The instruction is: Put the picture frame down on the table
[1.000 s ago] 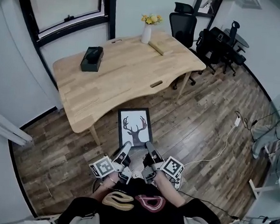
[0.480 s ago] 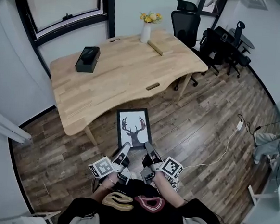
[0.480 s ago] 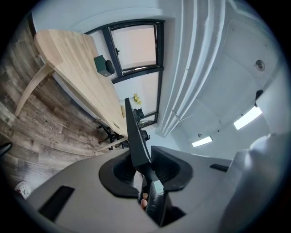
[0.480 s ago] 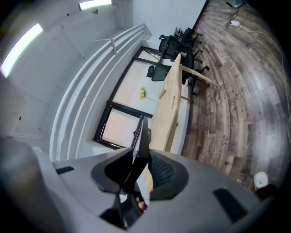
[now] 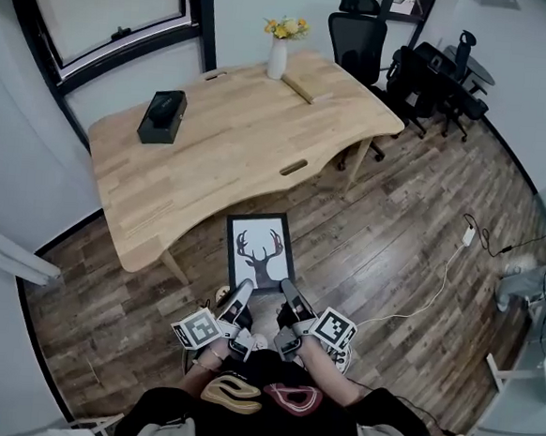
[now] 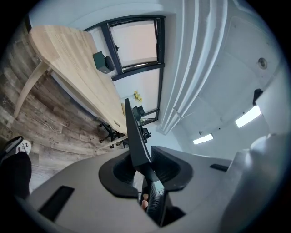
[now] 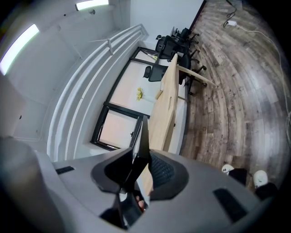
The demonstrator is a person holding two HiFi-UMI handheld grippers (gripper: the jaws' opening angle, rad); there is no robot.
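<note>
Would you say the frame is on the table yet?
No: the left gripper and right gripper hold the frame over the floor, short of the table.

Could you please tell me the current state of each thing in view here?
picture frame: face up, held at its near edge, not on the table.
left gripper: jaws shut on the picture frame.
right gripper: jaws shut on the picture frame.
vase: upright on the table.
</note>
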